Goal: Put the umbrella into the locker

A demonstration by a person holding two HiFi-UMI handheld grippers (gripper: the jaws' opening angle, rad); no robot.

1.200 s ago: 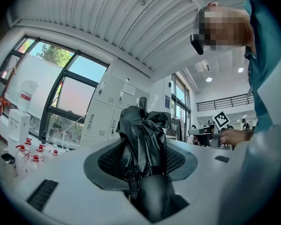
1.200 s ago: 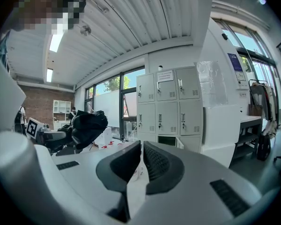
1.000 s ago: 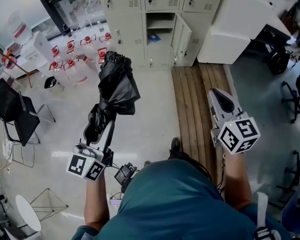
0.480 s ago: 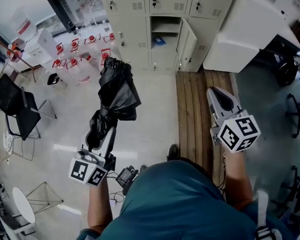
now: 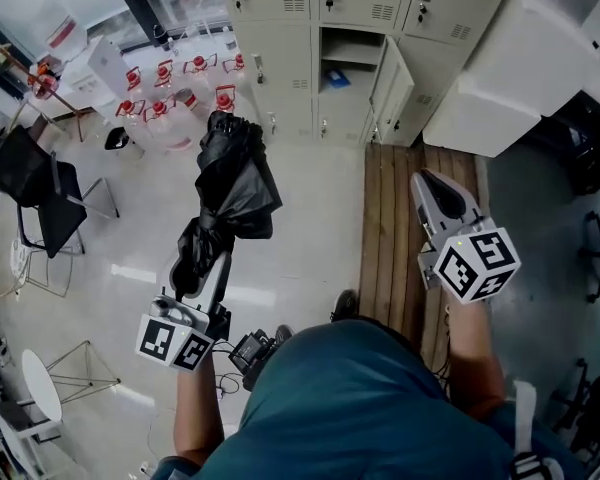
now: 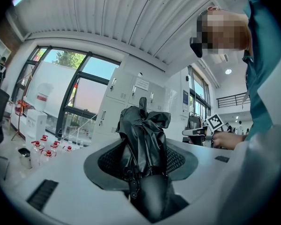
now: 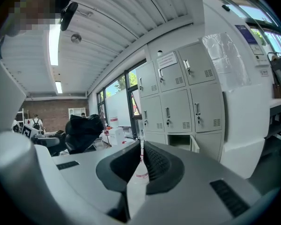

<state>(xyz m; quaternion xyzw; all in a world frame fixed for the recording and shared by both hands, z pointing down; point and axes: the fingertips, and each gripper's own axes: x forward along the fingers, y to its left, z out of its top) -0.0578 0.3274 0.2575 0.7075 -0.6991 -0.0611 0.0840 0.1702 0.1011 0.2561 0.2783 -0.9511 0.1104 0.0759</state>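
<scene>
Head view: one black umbrella, folded, clamped in left claw — handle end hidden inside claw, tip points toward lockers, above floor. Right claw closed, empty. One locker open.
Left gripper view: claw squeezes umbrella fabric; lockers partly hidden behind it.
Right gripper view: claw shut to thin slit, nothing in it — open locker ahead, umbrella off left.
</scene>
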